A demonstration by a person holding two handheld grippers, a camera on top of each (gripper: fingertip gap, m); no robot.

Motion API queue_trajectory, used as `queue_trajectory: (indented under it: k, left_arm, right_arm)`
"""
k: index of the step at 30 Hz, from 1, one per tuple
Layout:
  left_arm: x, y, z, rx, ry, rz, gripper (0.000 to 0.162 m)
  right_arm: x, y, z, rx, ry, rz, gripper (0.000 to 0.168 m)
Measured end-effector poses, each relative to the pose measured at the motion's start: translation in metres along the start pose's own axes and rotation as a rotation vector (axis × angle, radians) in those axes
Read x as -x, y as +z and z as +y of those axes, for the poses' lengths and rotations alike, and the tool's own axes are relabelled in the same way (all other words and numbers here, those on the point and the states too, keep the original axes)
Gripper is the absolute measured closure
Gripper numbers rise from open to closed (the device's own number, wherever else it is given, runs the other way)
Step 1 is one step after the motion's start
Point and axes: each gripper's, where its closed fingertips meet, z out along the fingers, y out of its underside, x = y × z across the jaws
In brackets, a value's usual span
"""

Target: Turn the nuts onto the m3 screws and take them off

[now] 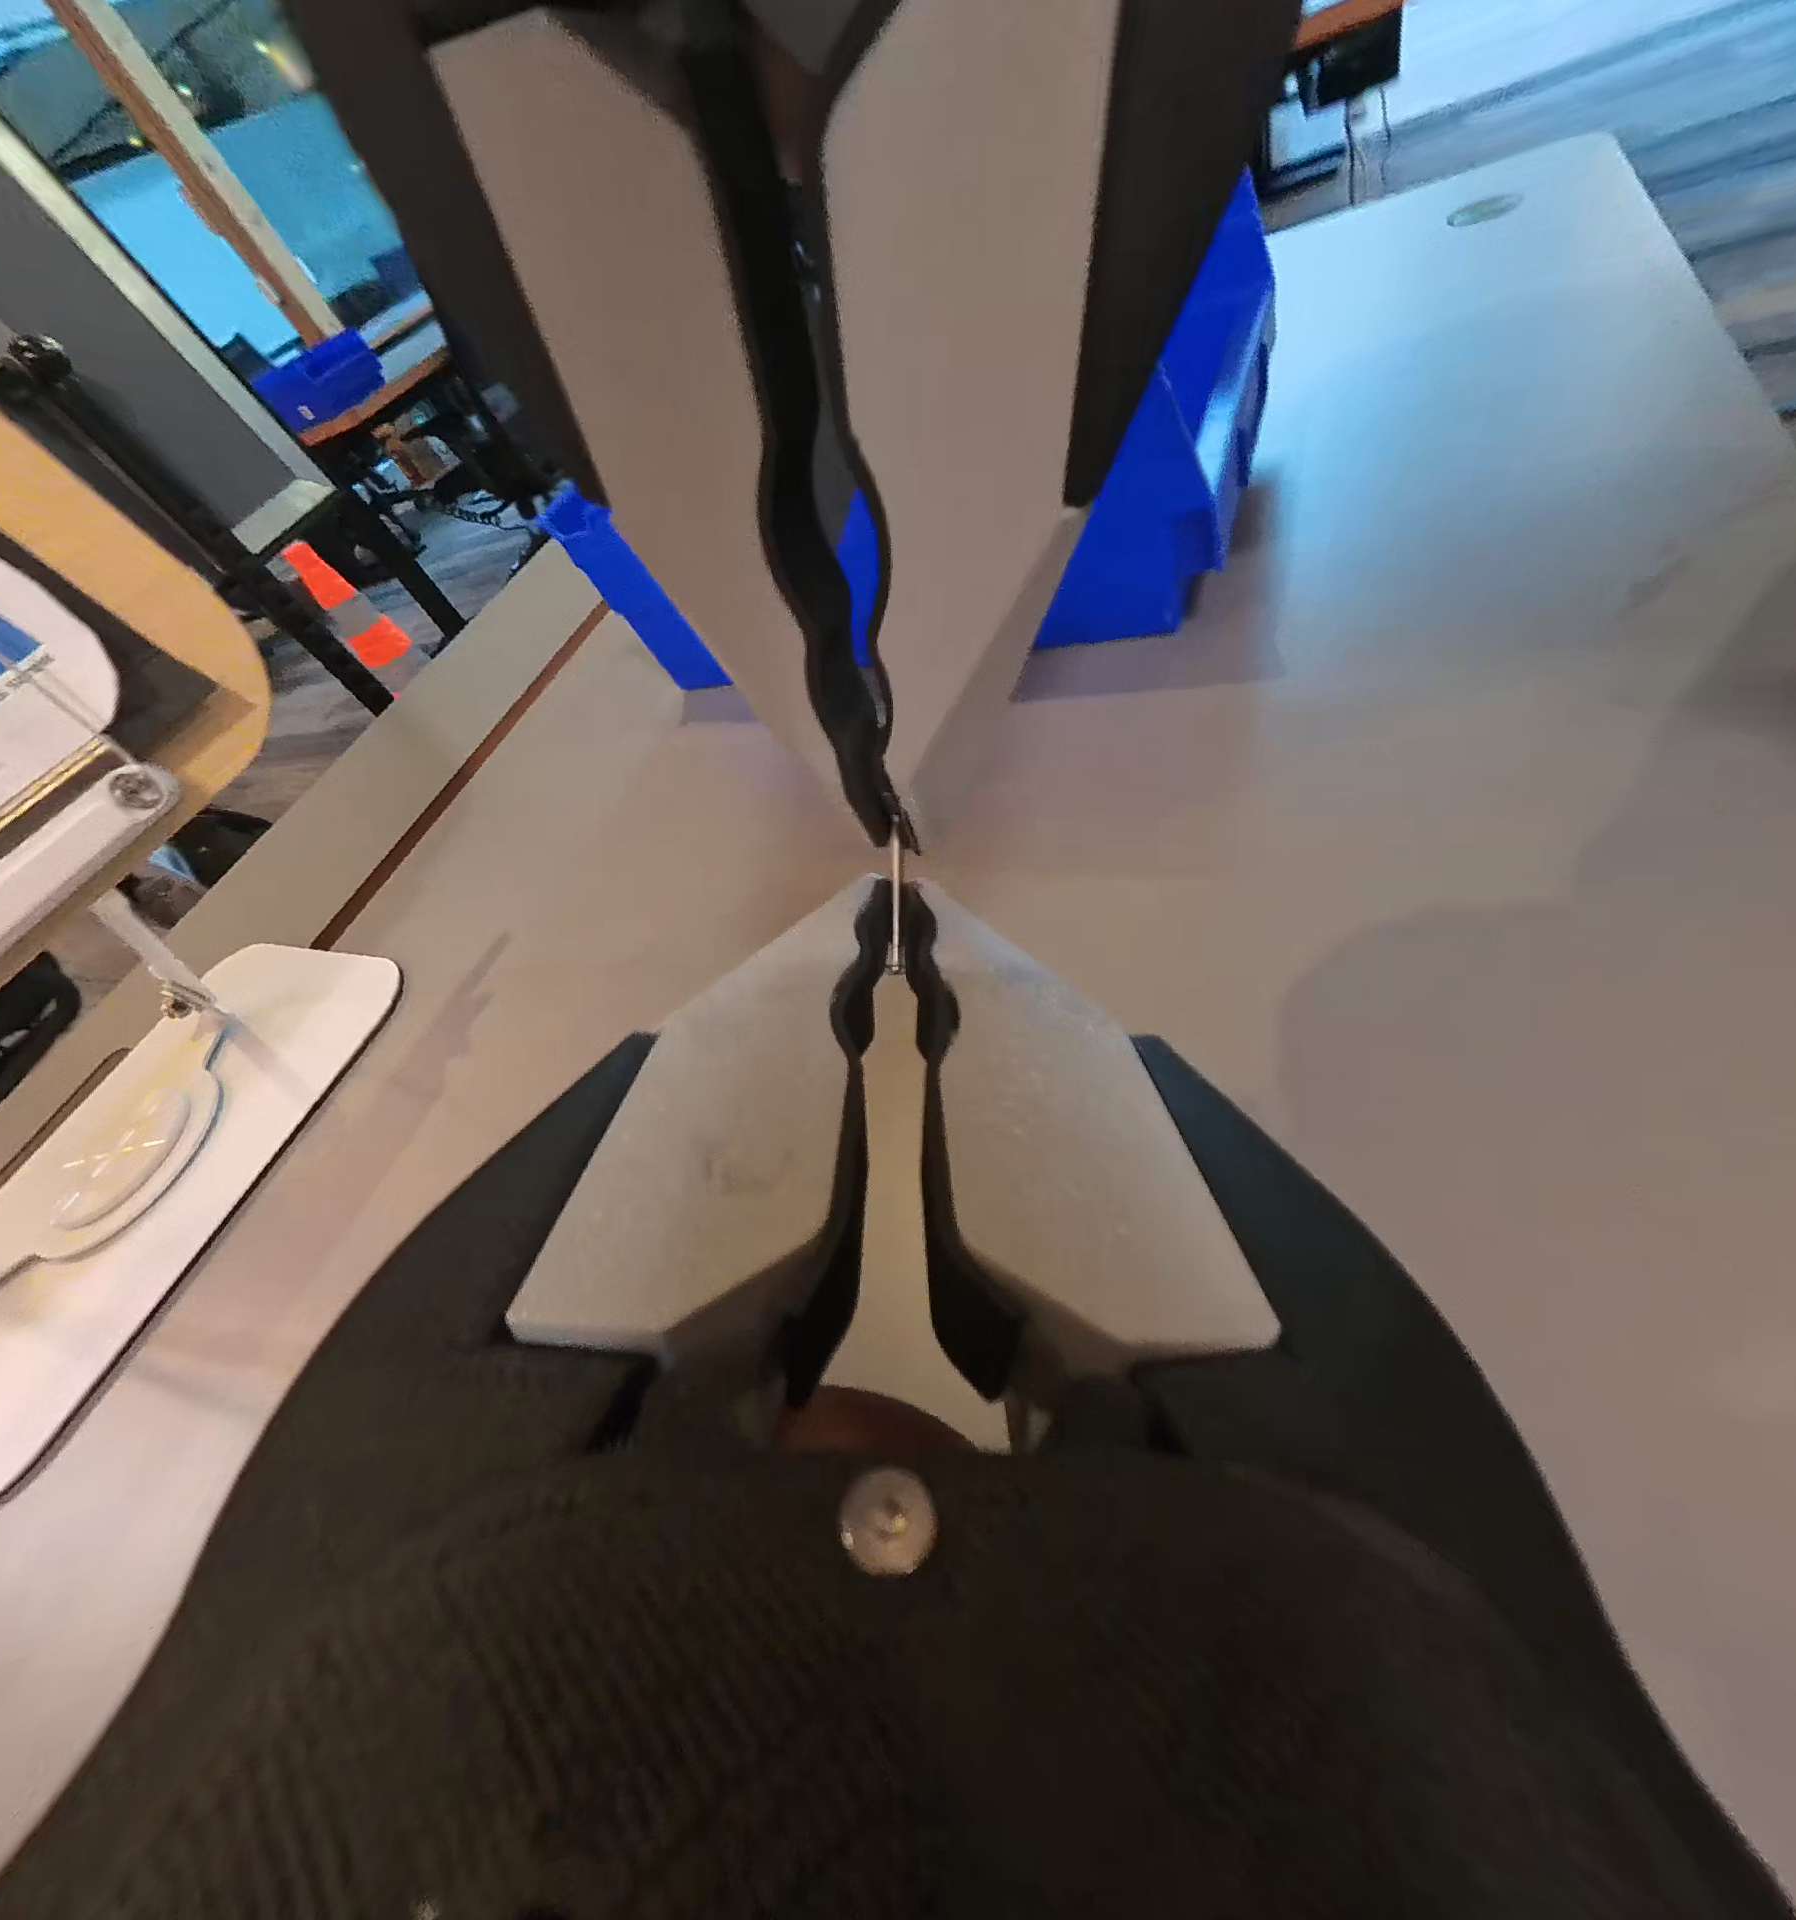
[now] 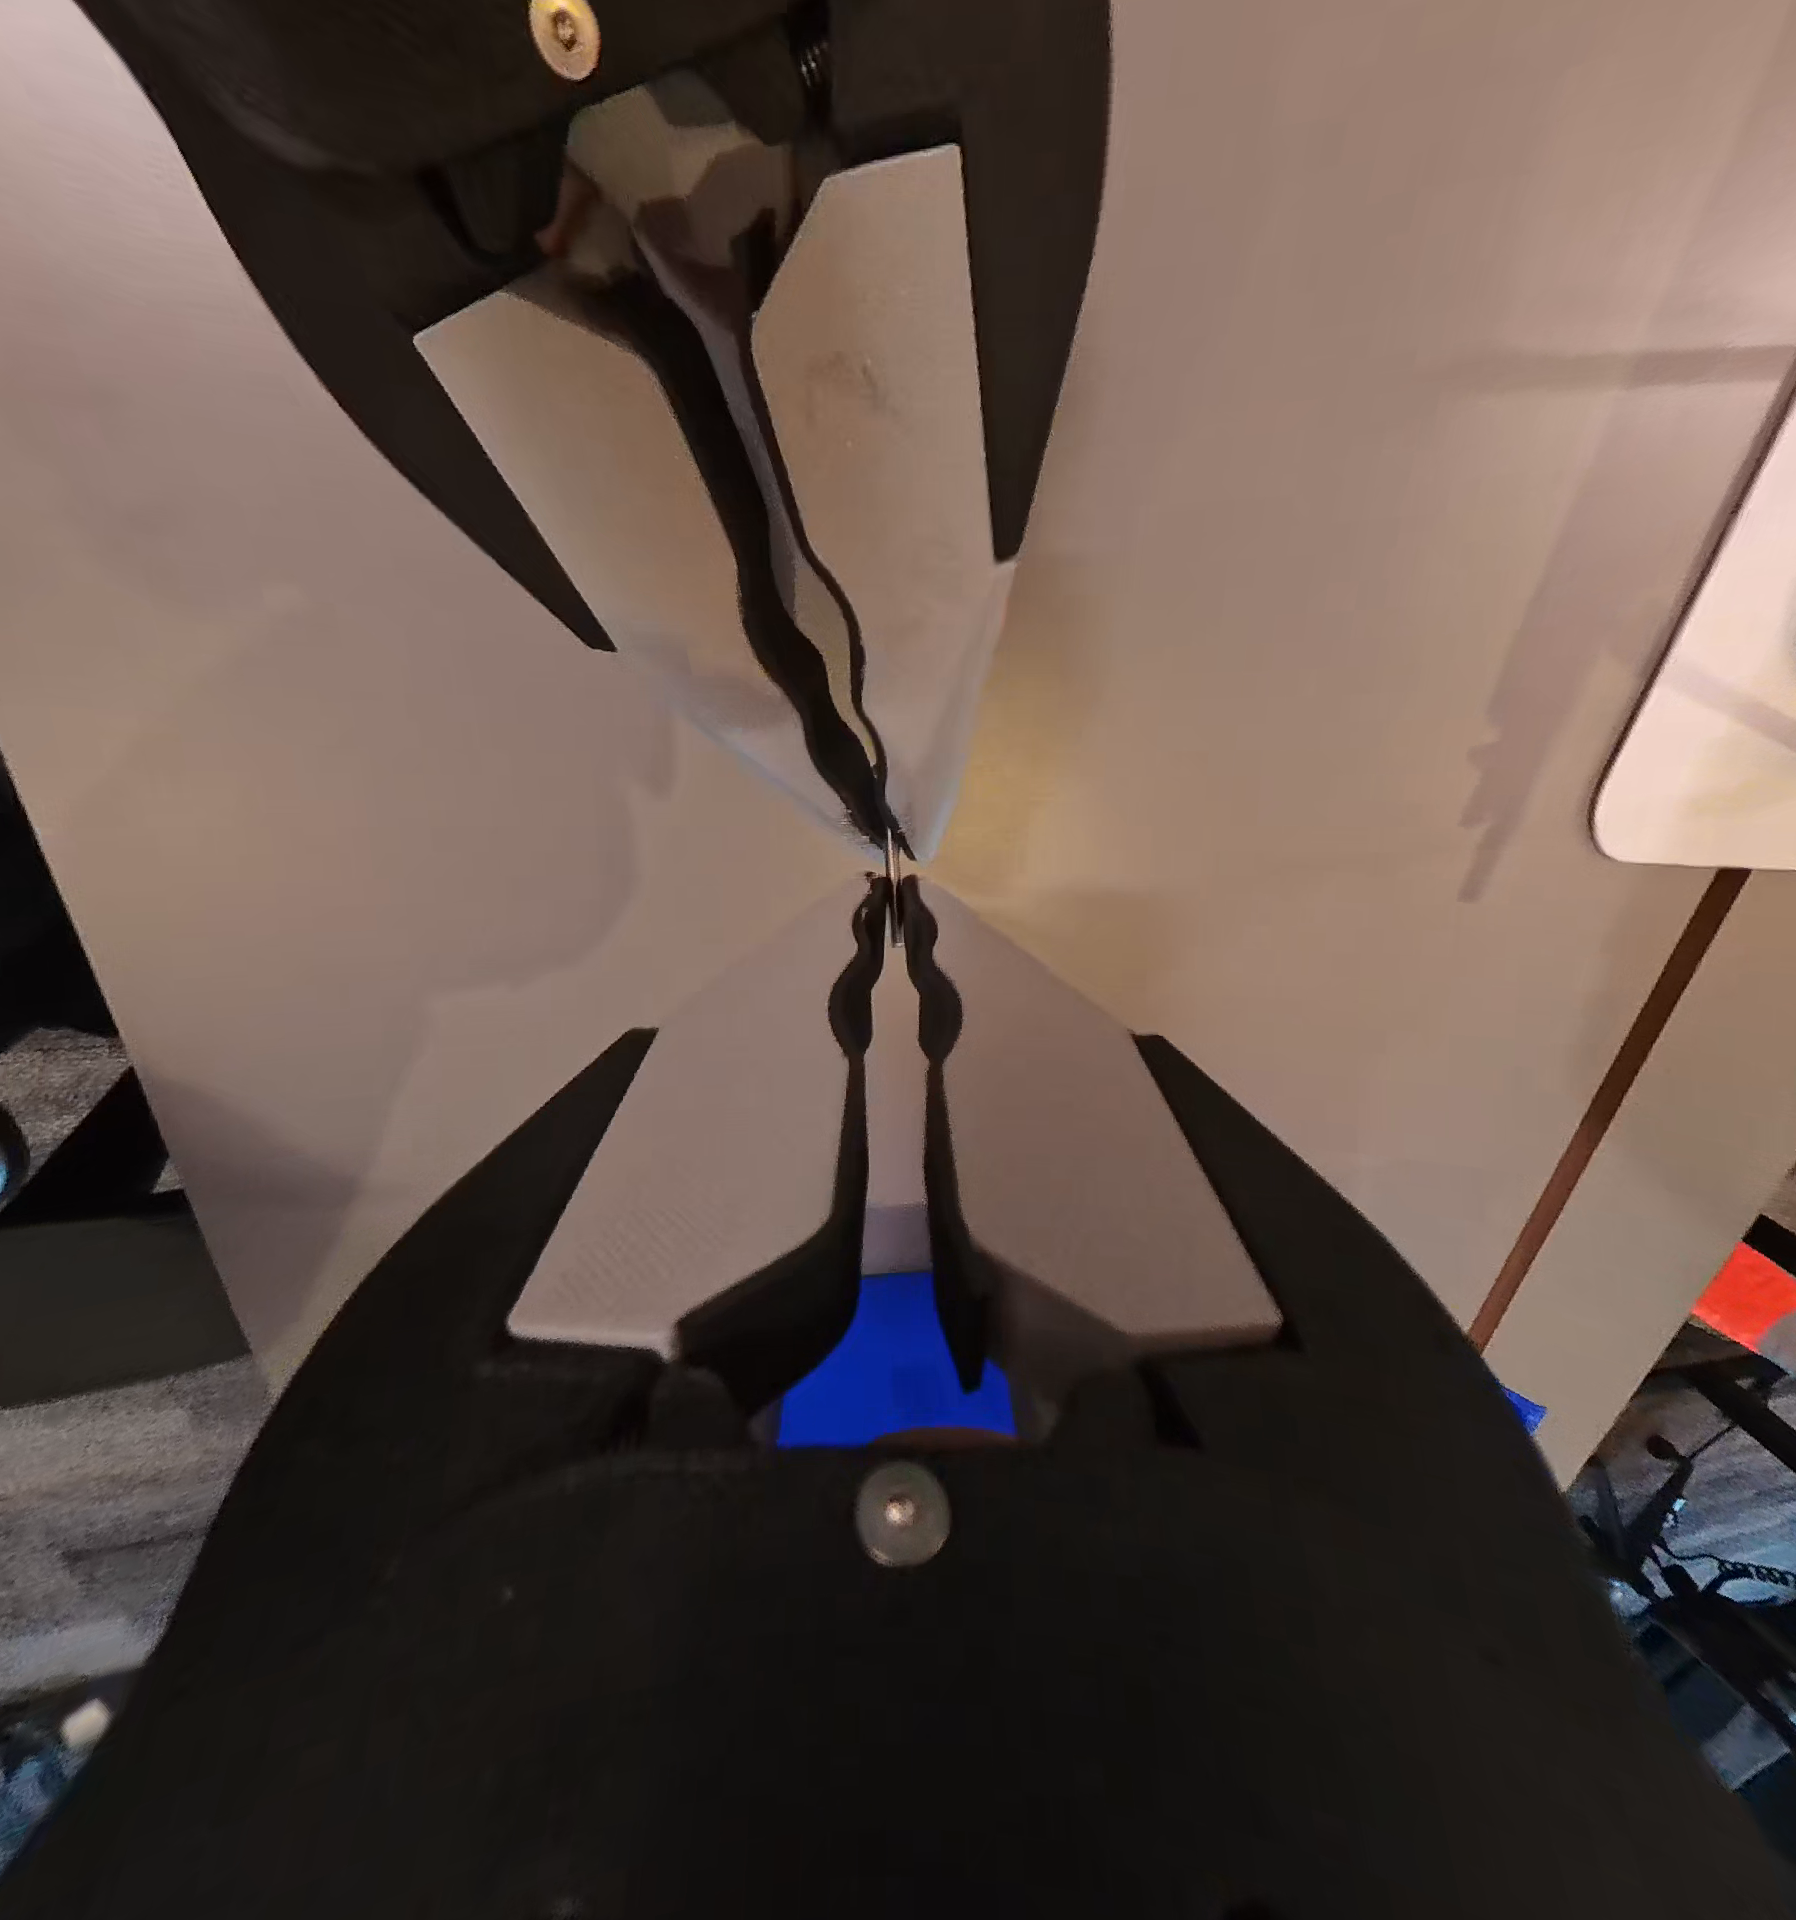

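Both grippers meet tip to tip above the grey table [image 1: 1445, 675]. My left gripper [image 1: 895, 914] is shut on a thin silver m3 screw [image 1: 895, 940] that lies along its black pads and points at the other gripper. My right gripper [image 1: 899, 821] comes in from the top of the left wrist view, shut on the screw's far end. In the right wrist view my right gripper [image 2: 892, 914] pinches a small silver piece [image 2: 894, 928], apparently the nut. The left gripper [image 2: 889, 826] faces it from above. The thread joint is too small to make out.
Blue bins [image 1: 1174, 468] stand on the table behind the grippers. A white board with a metal bracket [image 1: 146, 1143] lies at the left, also at the right edge of the right wrist view [image 2: 1746, 675]. An orange cone [image 1: 348, 613] stands on the floor beyond the table edge. Less than 4 cm separates the two grippers' tips.
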Motion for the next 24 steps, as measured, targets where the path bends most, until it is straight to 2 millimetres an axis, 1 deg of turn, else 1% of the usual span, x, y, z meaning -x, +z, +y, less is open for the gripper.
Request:
queue_trajectory:
  k: [1, 4, 6, 8, 9, 12, 15, 17, 20, 22, 24]
  left_arm:
    - [0.003, -0.001, -0.002, -0.017, -0.025, -0.004, 0.162]
    - [0.009, -0.007, -0.012, -0.095, -0.132, 0.022, 0.162]
    - [0.014, -0.012, -0.019, -0.150, -0.191, 0.031, 0.162]
    - [0.017, -0.016, -0.025, -0.202, -0.253, 0.046, 0.162]
    - [0.019, -0.017, -0.027, -0.221, -0.276, 0.047, 0.162]
    - [0.022, -0.022, -0.032, -0.271, -0.327, 0.054, 0.162]
    - [0.020, -0.024, -0.037, -0.309, -0.359, 0.076, 0.162]
    - [0.019, -0.024, -0.039, -0.329, -0.375, 0.088, 0.162]
    - [0.018, -0.027, -0.045, -0.379, -0.413, 0.117, 0.162]
    - [0.017, -0.028, -0.049, -0.400, -0.433, 0.130, 0.162]
    - [0.016, -0.029, -0.051, -0.412, -0.442, 0.138, 0.162]
  right_arm:
    - [-0.004, -0.002, -0.001, -0.025, 0.015, 0.016, 0.168]
    - [-0.009, -0.014, -0.008, -0.175, 0.083, 0.018, 0.166]
    - [-0.014, -0.024, -0.012, -0.321, 0.147, 0.029, 0.165]
    - [-0.019, -0.033, -0.015, -0.495, 0.229, 0.041, 0.159]
    - [-0.021, -0.036, -0.015, -0.578, 0.271, 0.037, 0.160]
    - [-0.025, -0.038, -0.013, -0.803, 0.395, 0.023, 0.156]
    - [-0.020, -0.047, -0.019, -1.047, 0.438, -0.041, 0.159]
    - [-0.020, -0.054, -0.021, -1.174, 0.459, -0.064, 0.161]
    - [-0.021, -0.071, -0.023, -1.378, 0.495, -0.130, 0.165]
    - [-0.018, -0.073, -0.026, -1.447, 0.505, -0.201, 0.165]
    - [-0.017, -0.067, -0.031, -1.450, 0.517, -0.221, 0.163]
